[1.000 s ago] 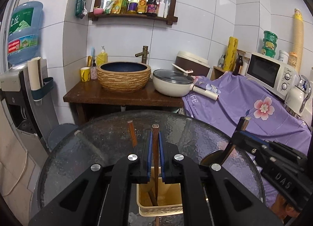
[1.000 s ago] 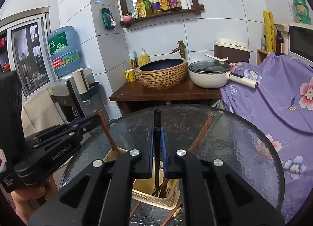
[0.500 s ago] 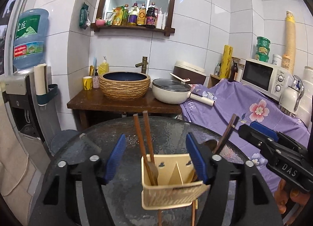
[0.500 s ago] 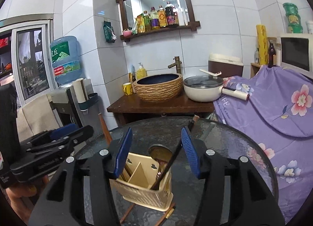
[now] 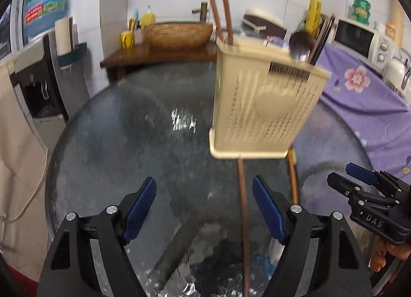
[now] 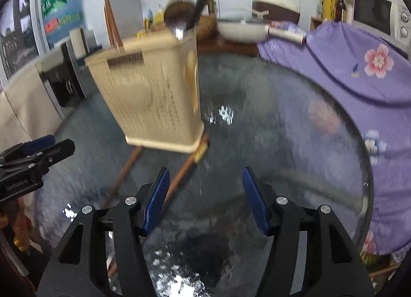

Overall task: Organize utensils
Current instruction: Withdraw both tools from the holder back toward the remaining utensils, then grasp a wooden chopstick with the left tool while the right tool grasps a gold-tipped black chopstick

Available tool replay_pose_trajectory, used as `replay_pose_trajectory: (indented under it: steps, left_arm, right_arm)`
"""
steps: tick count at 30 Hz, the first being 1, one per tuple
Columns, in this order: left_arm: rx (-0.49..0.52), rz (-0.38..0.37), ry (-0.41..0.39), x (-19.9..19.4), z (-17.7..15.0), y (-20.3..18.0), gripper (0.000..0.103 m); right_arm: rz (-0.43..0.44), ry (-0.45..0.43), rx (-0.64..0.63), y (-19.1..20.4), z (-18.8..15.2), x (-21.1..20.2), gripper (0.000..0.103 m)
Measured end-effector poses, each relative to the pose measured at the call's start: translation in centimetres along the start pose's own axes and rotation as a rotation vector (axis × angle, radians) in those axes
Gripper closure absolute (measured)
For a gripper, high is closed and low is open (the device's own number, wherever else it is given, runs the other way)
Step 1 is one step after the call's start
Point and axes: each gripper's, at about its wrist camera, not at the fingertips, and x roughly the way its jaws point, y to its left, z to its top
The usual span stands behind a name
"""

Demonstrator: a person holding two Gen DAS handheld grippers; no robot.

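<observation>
A cream slotted utensil holder (image 5: pixel 264 106) (image 6: pixel 154 96) stands on the round glass table (image 5: pixel 115 142). It holds two brown chopsticks (image 5: pixel 221 11), a metal spoon (image 5: pixel 300 45) (image 6: pixel 177 19) and dark chopsticks (image 5: pixel 321 37). Two loose brown chopsticks (image 5: pixel 242 207) (image 6: pixel 125 165) lie on the glass in front of the holder. My left gripper (image 5: pixel 204 186) hovers low over the table, short of the holder; its jaws are opening and hold nothing. My right gripper (image 6: pixel 205 176) is alongside it, jaws also opening, nothing between them. Each gripper shows in the other's view (image 5: pixel 359 181) (image 6: pixel 38 150).
A purple flowered cloth (image 5: pixel 359 91) covers a surface right of the table, with a microwave (image 5: pixel 359 37) on it. Behind the table, a wooden counter carries a woven basin (image 5: pixel 177 34) and a white pan (image 6: pixel 241 29). A water dispenser (image 5: pixel 41 70) stands at left.
Both grippers were shut on a chopstick each above the holder. They let go, the chopsticks now stand in the holder, and both grippers have dropped low toward the table.
</observation>
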Motion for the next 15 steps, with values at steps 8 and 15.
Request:
replay_pose_trajectory:
  steps: [8,15]
  left_arm:
    - [-0.018,-0.009,0.073,1.8,-2.6,0.2,0.034]
    - [-0.020,-0.020,0.075,1.5,-2.6,0.0,0.034]
  right_arm:
    - [-0.034,0.086,-0.055,2.5,-1.4,2.5,0.044]
    - [-0.040,0.110,-0.097,3.4,-1.7,2.7,0.044]
